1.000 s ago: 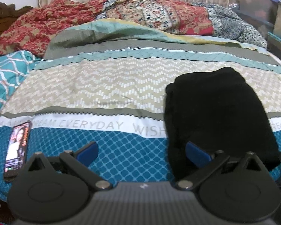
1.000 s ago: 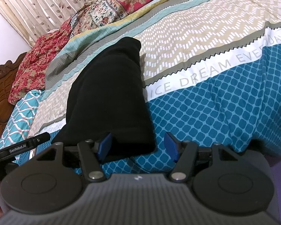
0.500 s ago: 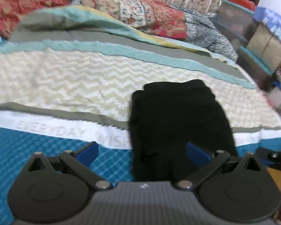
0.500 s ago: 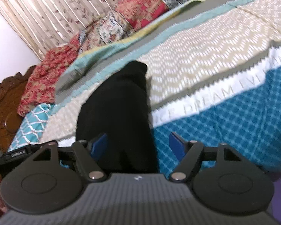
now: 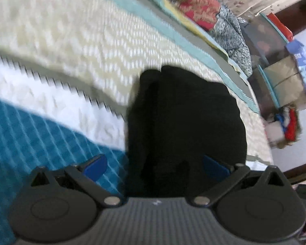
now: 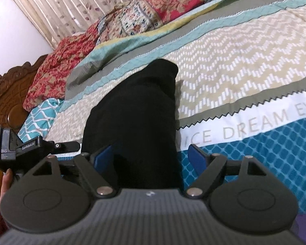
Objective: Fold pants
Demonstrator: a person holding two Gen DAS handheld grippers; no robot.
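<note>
Now, progress: your black pants already lie as a narrow folded strip on the bed, running away from you across the blue, white and zigzag bands of the cover; judged from that, the lengthwise fold is done.
Still left: the strip looks long, so you likely have at least one end-to-end fold to make, bringing the near end up toward the far end. Neither claw holds cloth yet.
Left claw: its jaws stand wide apart, one blue pad over the blue cover just left of the strip, the other over the black cloth near its right edge. Nothing is pinched. This view is blurred, so you cannot tell whether the pads touch the cloth.
Left hand pose: it points down at a slant toward the near end of the strip, tilted so the bed runs at an angle across the view.
Right claw: its jaws are opening, with the near end of the pants between them but not pressed; one pad sits over the cloth, the other over the cover to the right.
Right hand pose: angled down along the strip, beside the left claw, which reaches in from the left edge toward the pants.
</note>
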